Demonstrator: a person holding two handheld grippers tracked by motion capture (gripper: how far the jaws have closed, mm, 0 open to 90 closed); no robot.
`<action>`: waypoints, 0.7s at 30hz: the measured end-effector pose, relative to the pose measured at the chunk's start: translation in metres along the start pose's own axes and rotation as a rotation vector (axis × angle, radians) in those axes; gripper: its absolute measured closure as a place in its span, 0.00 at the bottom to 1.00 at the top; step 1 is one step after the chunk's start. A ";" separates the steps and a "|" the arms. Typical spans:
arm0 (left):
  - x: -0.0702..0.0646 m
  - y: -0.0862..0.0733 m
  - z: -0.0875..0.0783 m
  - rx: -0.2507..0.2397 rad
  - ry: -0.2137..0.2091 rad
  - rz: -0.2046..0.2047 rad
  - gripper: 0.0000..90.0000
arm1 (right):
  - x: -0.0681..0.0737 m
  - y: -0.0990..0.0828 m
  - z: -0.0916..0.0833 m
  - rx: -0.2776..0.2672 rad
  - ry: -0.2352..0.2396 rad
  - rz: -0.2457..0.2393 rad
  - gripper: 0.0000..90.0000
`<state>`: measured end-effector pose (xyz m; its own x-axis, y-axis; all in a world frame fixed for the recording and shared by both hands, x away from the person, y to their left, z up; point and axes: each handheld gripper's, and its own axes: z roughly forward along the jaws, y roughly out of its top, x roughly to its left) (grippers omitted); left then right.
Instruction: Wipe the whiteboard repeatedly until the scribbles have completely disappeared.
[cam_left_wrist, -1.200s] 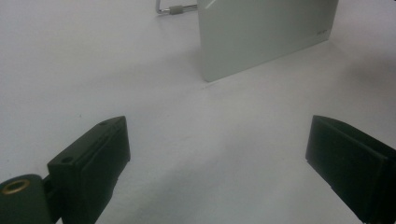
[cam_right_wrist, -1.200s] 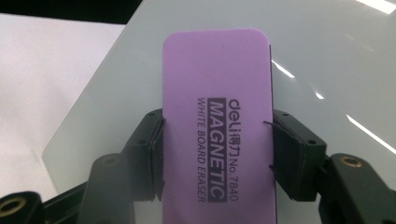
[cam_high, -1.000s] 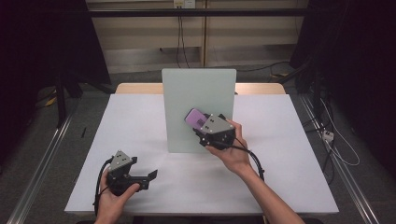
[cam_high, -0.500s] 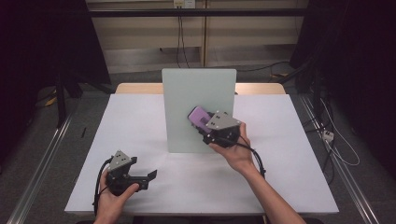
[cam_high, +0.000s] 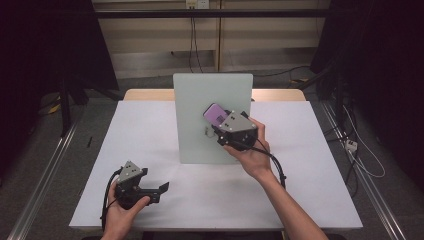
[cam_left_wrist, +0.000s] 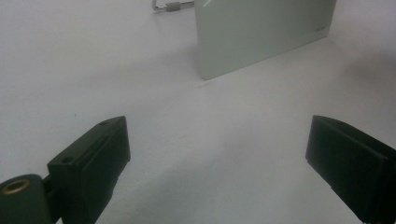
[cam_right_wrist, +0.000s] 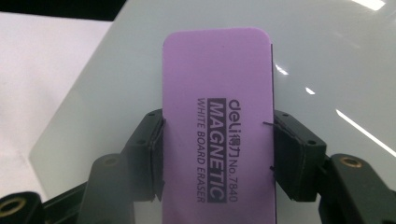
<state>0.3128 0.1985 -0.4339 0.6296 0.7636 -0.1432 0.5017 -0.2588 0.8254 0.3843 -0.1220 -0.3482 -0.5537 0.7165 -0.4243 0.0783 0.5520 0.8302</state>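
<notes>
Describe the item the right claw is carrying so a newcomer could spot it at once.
Find the pale upright whiteboard standing mid-table. Against its face, the right claw is shut on a flat purple eraser. It is the scene's one purple thing, printed "MAGNETIC WHITE BOARD ERASER".

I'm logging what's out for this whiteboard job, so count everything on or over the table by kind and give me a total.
Whiteboards: 1, standing upright on the table
Erasers: 1, purple, clamped in the right gripper against the board
Grippers: 2, the right one and the left gripper, open near the table's front edge
Metal clips: 1, beside the board
Total: 5
</notes>
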 end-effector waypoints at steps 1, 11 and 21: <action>0.000 0.000 0.000 0.002 0.001 0.000 0.07 | 0.005 0.000 0.002 0.008 0.004 -0.016 0.46; 0.000 0.000 0.000 0.000 -0.003 0.000 0.07 | 0.034 -0.009 0.015 0.040 0.058 -0.051 0.46; -0.001 0.000 0.001 0.007 0.001 0.002 0.07 | 0.055 -0.016 0.025 0.078 0.117 -0.075 0.46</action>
<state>0.3129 0.1977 -0.4339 0.6301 0.7637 -0.1406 0.5042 -0.2646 0.8220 0.3727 -0.0809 -0.3941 -0.6528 0.6198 -0.4355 0.0946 0.6371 0.7649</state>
